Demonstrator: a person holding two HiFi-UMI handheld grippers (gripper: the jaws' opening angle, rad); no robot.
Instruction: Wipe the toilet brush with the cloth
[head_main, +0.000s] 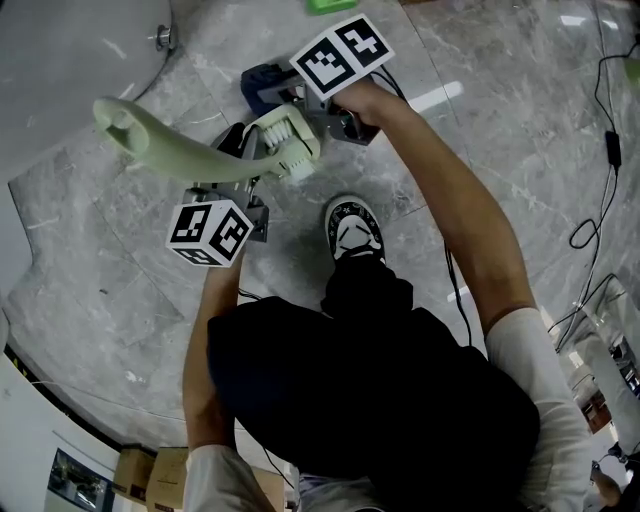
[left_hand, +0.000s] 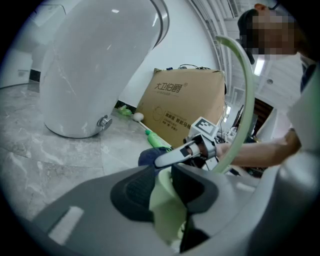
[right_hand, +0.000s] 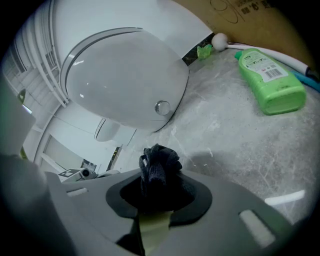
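The person stands on a grey marble floor (head_main: 120, 300), one shoe (head_main: 352, 228) planted below the tools, and holds both grippers out in front over it. The left gripper (left_hand: 162, 192) has its fingers (left_hand: 131, 192) clenched on the pale green toilet brush (head_main: 200, 155), gripping the handle close to the bristled head. In the head view the brush lies nearly level in the air, with the head towards the right gripper and the curved handle sweeping out to the person's left. In the left gripper view the handle arcs upward past the fingers.

The right gripper (right_hand: 159, 187) has its fingers clamped on a bunched dark blue cloth (right_hand: 159, 167), which sticks out beyond the tips. In the head view the cloth (head_main: 262, 85) sits just beside the brush head; I cannot tell whether the two are touching. A strip of pale green shows right beneath the cloth in the right gripper view.

A white toilet (right_hand: 125, 80) stands on the floor ahead of the grippers. A green bottle (right_hand: 270, 80) lies on its side near it, and a cardboard box (left_hand: 180, 107) stands behind the bottle against the wall.
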